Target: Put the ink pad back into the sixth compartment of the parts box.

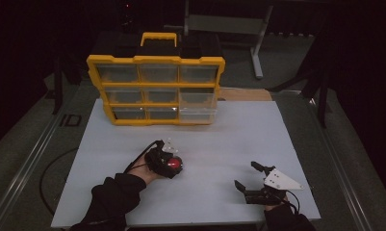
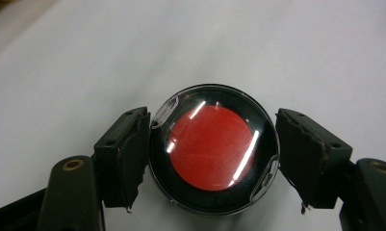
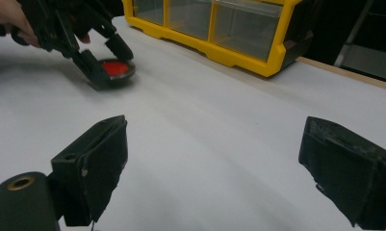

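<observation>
Overhead, high view: the left gripper [image 1: 173, 166] sits near the middle of the white table [image 1: 238, 130], closed on a round black puck with a red centre [image 1: 174, 164]. The puck rests on the table surface, well apart from the yellow organiser case [image 1: 156, 89] that stands at the far edge with its clear drawers facing the person. The right gripper [image 1: 245, 177] lies low at the near right of the table, jaws spread wide, nothing between them. A dark sleeve [image 1: 114, 192] comes in from the bottom left.

Left gripper view: the round black puck with a red centre [image 2: 213, 149] fills the gap between the two black jaws. Both pads [image 2: 133, 159] press against its rim, left and right. A clear cover over the red disc carries light streaks. White table [image 2: 277, 48] behind.

Right gripper view: right gripper [image 3: 212, 166] jaws stand far apart over bare white table [image 3: 214, 125], holding nothing. Farther off at upper left, the left gripper [image 3: 101, 60] clamps the puck [image 3: 114, 68], which touches the table. The yellow organiser case [image 3: 219, 29] runs along the top.
</observation>
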{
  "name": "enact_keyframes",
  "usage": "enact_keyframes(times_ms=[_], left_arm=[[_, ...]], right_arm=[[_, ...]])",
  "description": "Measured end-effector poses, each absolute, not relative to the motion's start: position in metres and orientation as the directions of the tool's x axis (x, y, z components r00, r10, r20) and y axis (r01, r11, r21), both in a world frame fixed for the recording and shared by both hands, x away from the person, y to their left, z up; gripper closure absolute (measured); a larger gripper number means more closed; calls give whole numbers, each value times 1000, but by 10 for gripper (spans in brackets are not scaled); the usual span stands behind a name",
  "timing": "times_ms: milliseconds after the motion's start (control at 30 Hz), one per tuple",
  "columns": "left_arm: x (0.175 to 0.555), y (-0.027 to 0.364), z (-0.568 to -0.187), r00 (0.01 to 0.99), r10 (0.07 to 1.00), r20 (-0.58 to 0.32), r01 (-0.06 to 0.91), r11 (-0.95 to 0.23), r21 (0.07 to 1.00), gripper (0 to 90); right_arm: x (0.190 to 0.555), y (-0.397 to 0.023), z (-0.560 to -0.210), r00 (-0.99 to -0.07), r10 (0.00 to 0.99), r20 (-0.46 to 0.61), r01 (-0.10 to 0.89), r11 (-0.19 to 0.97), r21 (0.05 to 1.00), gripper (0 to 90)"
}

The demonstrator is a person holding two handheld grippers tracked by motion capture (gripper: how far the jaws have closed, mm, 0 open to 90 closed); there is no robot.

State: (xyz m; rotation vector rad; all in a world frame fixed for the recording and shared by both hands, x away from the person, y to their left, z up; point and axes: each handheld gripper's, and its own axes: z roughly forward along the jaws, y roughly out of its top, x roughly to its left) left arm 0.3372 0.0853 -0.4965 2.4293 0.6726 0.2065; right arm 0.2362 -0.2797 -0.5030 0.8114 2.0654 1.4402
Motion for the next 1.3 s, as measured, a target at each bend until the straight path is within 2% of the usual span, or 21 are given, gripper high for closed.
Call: enact_keyframes(times_ms=[133, 500, 967, 1300], left_arm=[[334, 86, -485, 870, 494, 13, 392, -706, 589, 306], [329, 87, -453, 893, 450, 1, 361, -718, 595, 306], [328, 81, -409, 918, 395, 43, 298, -757, 581, 307], [334, 79, -380, 928, 371, 40, 277, -755, 594, 306]], right_arm=[[236, -279, -503, -703, 709, -57, 192, 267, 944, 99], [237, -281, -502, -700, 712, -61, 188, 266, 945, 99], [237, -281, -502, -694, 718, -56, 191, 258, 947, 99], [237, -281, -502, -693, 719, -55, 192, 257, 947, 99]])
